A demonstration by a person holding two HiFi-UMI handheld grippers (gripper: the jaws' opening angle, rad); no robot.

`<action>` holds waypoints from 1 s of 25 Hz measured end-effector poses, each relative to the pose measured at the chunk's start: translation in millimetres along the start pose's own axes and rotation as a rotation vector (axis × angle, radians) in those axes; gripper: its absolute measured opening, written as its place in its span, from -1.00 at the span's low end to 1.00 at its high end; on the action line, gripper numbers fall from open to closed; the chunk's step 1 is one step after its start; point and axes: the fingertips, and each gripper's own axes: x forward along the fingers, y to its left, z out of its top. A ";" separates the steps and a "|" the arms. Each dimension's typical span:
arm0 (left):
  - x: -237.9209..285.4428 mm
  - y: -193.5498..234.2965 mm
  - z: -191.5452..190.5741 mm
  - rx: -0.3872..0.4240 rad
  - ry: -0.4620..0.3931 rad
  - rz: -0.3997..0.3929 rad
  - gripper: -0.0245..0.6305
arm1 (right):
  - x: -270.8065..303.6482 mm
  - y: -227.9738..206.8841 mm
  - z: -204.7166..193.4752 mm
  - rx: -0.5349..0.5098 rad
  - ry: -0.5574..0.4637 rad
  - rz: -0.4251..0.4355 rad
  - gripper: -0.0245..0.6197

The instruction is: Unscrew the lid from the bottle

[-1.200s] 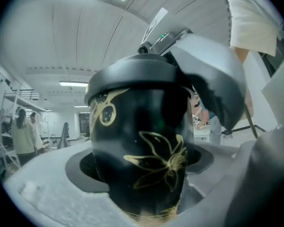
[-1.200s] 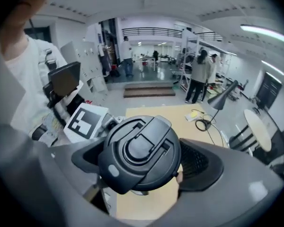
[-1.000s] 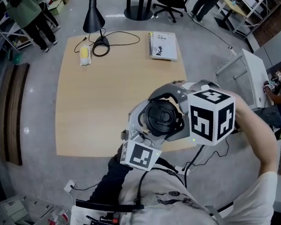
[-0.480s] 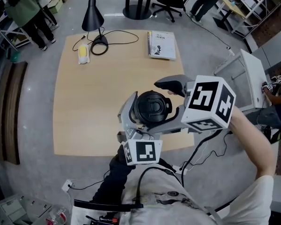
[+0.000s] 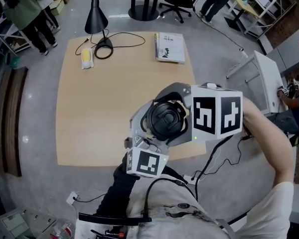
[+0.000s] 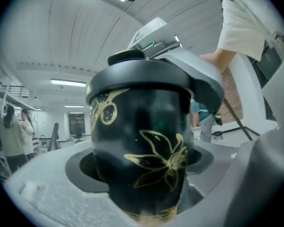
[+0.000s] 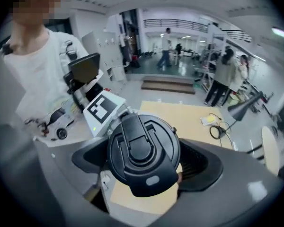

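A black bottle [image 6: 142, 145] with a gold flower print stands upright between the jaws of my left gripper [image 6: 142, 178], which is shut on its body. In the head view this gripper [image 5: 152, 136] holds the bottle above the table's near edge. The black flip-top lid [image 7: 143, 152] sits on the bottle. My right gripper [image 7: 144, 164] reaches in from the right, and its jaws are closing with the lid between them, both pads against the lid's rim. From above, the lid [image 5: 165, 119] shows between the right gripper's [image 5: 172, 116] grey fingers.
The wooden table [image 5: 104, 98] carries a black lamp [image 5: 95, 19] with a coiled cable, a yellow object [image 5: 86, 59] and a booklet [image 5: 170, 47] along its far side. A white desk [image 5: 269, 83] stands at the right. People [image 5: 25, 9] stand at the far left.
Half a second ago the right gripper's jaws stood wider and twisted round the lid. Now they have turned back and closed on it. The left gripper and bottle have hardly moved.
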 end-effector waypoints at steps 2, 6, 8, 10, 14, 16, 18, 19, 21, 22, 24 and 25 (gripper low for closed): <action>-0.9 -10.0 4.6 -0.023 -0.016 -0.075 0.40 | -2.0 9.5 -4.0 -0.118 0.074 0.065 0.51; -2.8 0.7 -2.8 -0.112 0.009 -0.028 0.40 | -3.4 -2.1 1.0 -0.080 0.068 0.003 0.68; -3.7 11.3 -11.1 -0.107 0.034 0.046 0.40 | -6.8 -8.2 7.2 0.013 -0.022 -0.045 0.82; -4.6 22.9 -18.0 -0.080 0.063 0.133 0.40 | -10.3 -16.4 8.5 0.111 -0.108 -0.122 0.89; -8.0 44.2 -22.9 0.003 0.125 0.299 0.40 | -12.5 -42.0 9.9 0.331 -0.245 -0.288 0.85; -7.4 51.5 -18.9 0.036 0.139 0.353 0.40 | -11.4 -49.2 13.9 0.387 -0.268 -0.314 0.68; -4.6 55.1 -17.9 0.032 0.138 0.368 0.40 | -10.3 -51.2 16.5 0.386 -0.255 -0.321 0.52; -3.0 54.5 -18.2 0.022 0.132 0.359 0.41 | -10.3 -50.4 17.5 0.368 -0.245 -0.318 0.50; 0.9 47.7 -17.7 -0.002 0.106 0.302 0.41 | -10.8 -45.4 17.7 0.289 -0.215 -0.289 0.50; 3.4 42.4 -16.3 -0.016 0.089 0.255 0.41 | -11.4 -42.1 16.8 0.231 -0.195 -0.263 0.50; 8.6 31.3 -9.0 -0.048 0.043 0.147 0.41 | -13.4 -34.4 13.6 0.107 -0.156 -0.191 0.50; 10.5 25.9 -3.6 -0.062 0.018 0.095 0.40 | -14.9 -30.2 12.3 0.049 -0.141 -0.151 0.50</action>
